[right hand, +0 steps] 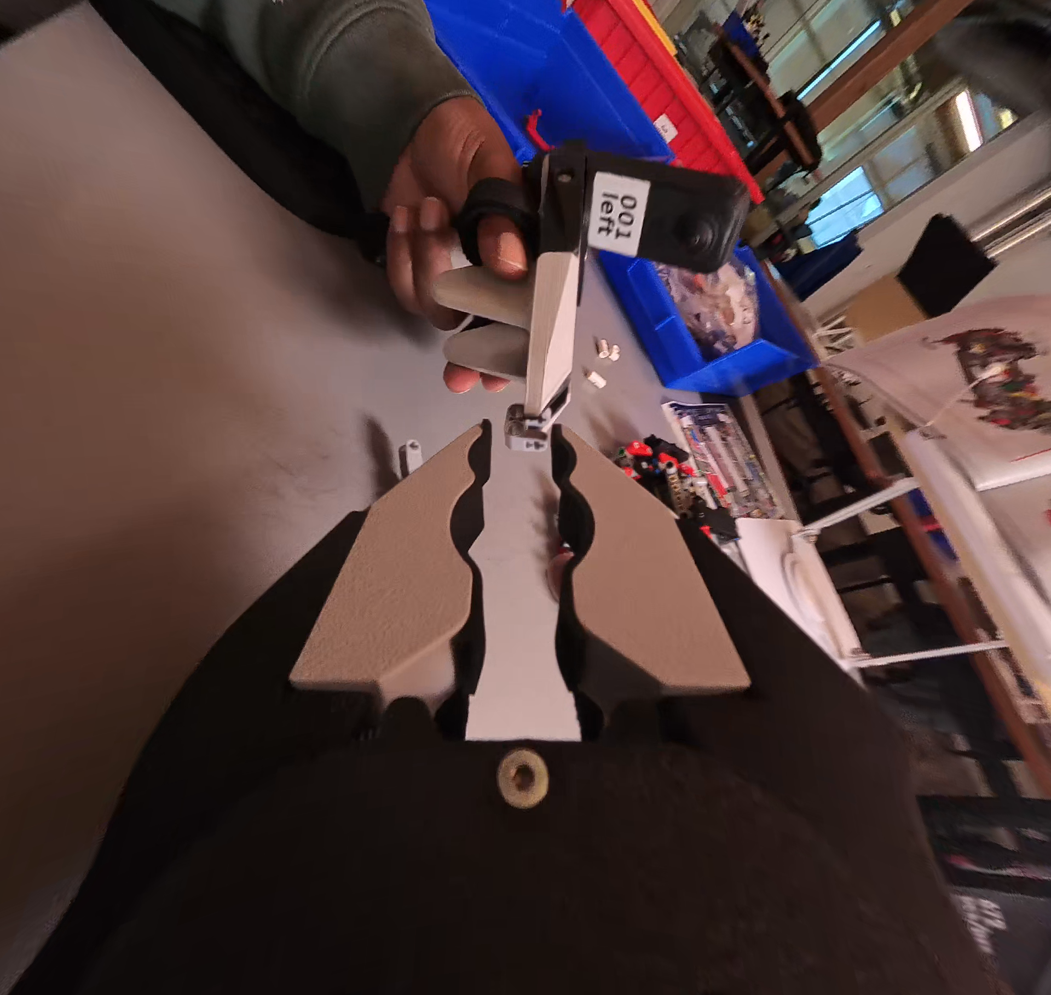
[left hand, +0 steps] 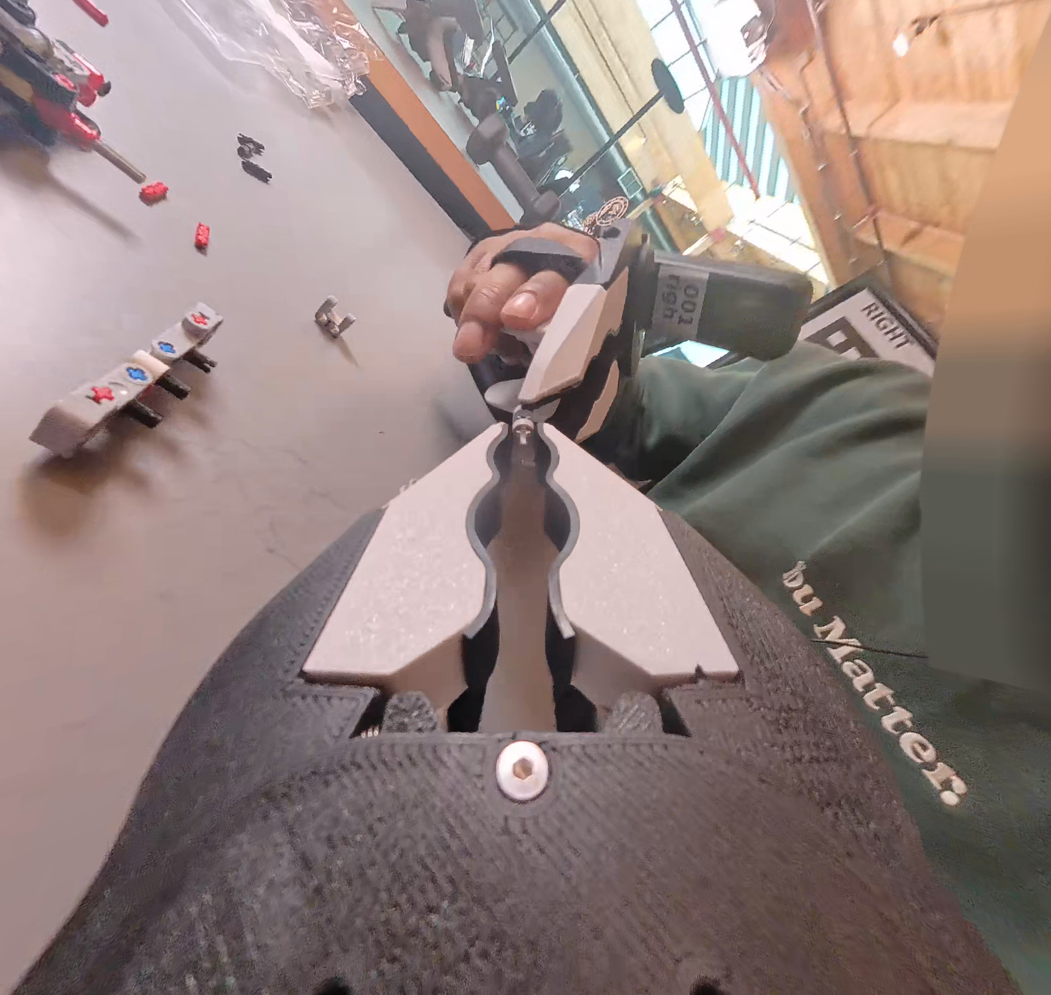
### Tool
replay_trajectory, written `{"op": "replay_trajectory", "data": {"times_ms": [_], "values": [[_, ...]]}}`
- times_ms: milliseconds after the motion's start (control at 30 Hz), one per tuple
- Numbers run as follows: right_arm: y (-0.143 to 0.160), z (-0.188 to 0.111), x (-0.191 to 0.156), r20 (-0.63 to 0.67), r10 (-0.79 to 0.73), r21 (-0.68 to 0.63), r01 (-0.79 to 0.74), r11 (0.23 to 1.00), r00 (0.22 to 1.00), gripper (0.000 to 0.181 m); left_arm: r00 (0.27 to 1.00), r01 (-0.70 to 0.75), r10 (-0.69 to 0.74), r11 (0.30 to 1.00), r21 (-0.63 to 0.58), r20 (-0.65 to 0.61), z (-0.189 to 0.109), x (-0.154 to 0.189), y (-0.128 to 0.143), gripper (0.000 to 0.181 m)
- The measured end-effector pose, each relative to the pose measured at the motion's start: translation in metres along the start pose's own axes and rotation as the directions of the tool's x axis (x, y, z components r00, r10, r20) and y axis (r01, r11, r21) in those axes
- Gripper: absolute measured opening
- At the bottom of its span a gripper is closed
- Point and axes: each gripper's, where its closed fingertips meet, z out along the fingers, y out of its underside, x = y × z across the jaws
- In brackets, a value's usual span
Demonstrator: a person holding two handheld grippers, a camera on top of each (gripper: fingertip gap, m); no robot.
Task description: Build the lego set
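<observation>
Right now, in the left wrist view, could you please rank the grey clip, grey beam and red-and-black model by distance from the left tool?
1. Grey clip, just left of the left tool.
2. Grey beam, farther left, studded with pins.
3. Red-and-black model, far upper-left corner.

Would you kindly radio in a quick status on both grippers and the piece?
Left gripper shut on small grey connector, held above table. Right gripper open, tips flanking connector, not gripping. Nothing between them.

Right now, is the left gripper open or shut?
Shut: the left gripper pinches a small grey lego piece at its fingertips, held above the table.
</observation>
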Motion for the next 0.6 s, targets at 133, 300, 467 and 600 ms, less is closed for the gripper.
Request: {"op": "replay_trajectory", "data": {"times_ms": [133, 300, 467, 600], "values": [[0.000, 0.002, 0.002, -0.052, -0.131, -0.038, 0.130, 0.991, 0.990, 0.015, 0.995, 0.086, -0.085, 0.996, 0.027, -0.051, 0.000, 0.002, -0.002, 0.004], [0.001, 0.002, 0.003, -0.063, -0.136, -0.048, 0.133, 0.990, 0.989, 0.014, 0.992, 0.113, -0.110, 0.993, 0.038, -0.061, 0.001, 0.001, -0.003, 0.004], [-0.001, -0.005, 0.005, 0.065, 0.247, 0.057, -0.251, 0.966, 0.967, 0.014, 0.998, -0.064, 0.065, 0.996, 0.061, -0.010, -0.002, 0.006, -0.010, 0.020], [-0.007, -0.011, 0.005, 0.210, 0.486, 0.106, -0.514, 0.851, 0.848, 0.013, 0.941, -0.330, 0.330, 0.944, -0.016, 0.072, -0.001, 0.012, -0.005, 0.026]]}}
